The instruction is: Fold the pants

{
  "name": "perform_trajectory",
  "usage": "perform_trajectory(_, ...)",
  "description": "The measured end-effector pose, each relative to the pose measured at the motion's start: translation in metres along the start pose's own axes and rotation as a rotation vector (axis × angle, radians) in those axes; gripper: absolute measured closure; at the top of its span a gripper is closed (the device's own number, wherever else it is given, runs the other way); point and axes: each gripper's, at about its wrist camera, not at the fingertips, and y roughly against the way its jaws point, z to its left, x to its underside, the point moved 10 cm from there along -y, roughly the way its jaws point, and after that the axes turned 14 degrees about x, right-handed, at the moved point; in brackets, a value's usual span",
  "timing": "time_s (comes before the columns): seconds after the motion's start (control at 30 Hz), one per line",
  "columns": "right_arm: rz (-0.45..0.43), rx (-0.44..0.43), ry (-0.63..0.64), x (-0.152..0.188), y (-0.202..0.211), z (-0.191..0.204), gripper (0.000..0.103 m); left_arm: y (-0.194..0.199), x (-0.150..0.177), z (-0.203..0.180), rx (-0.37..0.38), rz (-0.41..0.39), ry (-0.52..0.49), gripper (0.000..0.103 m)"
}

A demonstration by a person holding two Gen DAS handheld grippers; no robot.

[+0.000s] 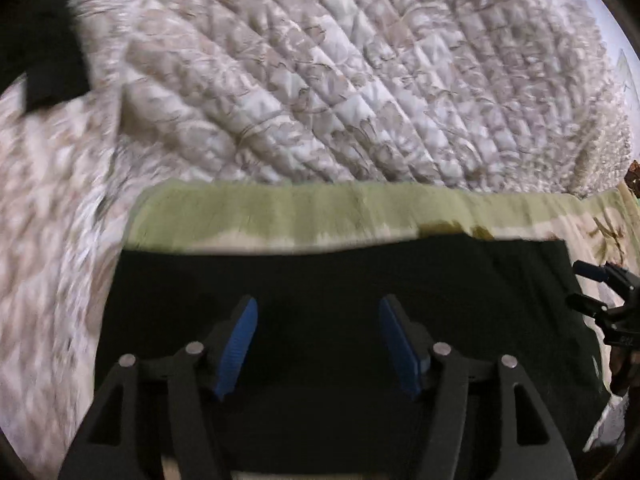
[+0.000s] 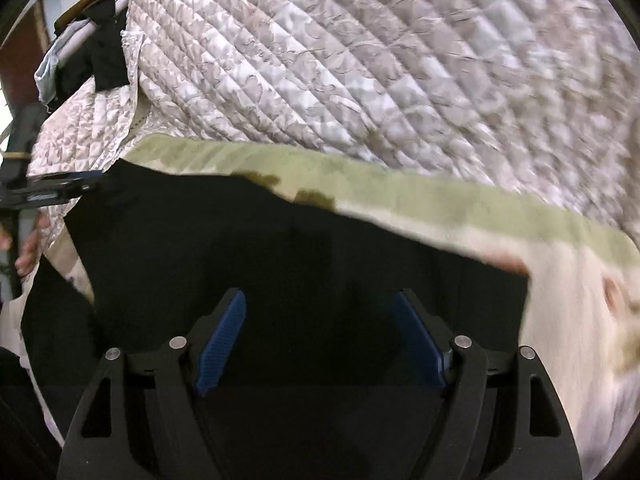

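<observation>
The black pants (image 1: 320, 276) lie flat on a cream and green blanket (image 1: 280, 212), filling the lower middle of the left wrist view. They also show in the right wrist view (image 2: 280, 248). My left gripper (image 1: 318, 308) is open above the pants, jaws wide apart, nothing between them. My right gripper (image 2: 320, 304) is open above the pants too, and empty. The right gripper also shows at the right edge of the left wrist view (image 1: 592, 284). The left gripper shows at the left edge of the right wrist view (image 2: 60, 188).
A quilted beige and white bedspread (image 1: 320, 80) covers the bed beyond the blanket. A dark garment (image 2: 104, 52) and a pale cloth (image 2: 48, 76) hang at the far left corner of the bed. A black patch (image 1: 44, 60) lies at the upper left.
</observation>
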Motion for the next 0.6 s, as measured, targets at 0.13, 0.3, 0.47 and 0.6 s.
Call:
perform_trajectory(0.13, 0.022, -0.083, 0.001, -0.024, -0.036, -0.005, 0.026, -0.038, -0.02, -0.003, 0.035, 0.043, -0.059, 0.035)
perform_trajectory(0.3, 0.059, -0.144, 0.035, -0.03, -0.073, -0.005, 0.026, -0.077, -0.026, -0.006, 0.027, 0.115, -0.171, 0.034)
perform_trajectory(0.47, 0.115, -0.103, 0.148, -0.004, -0.099, 0.002, 0.031, -0.104, -0.004, -0.014, 0.018, 0.209, -0.303, 0.025)
perform_trajectory(0.6, 0.086, -0.085, 0.144, -0.005, -0.089, 0.003, 0.092, -0.105, -0.001, -0.02, 0.046, 0.199, -0.296, 0.044)
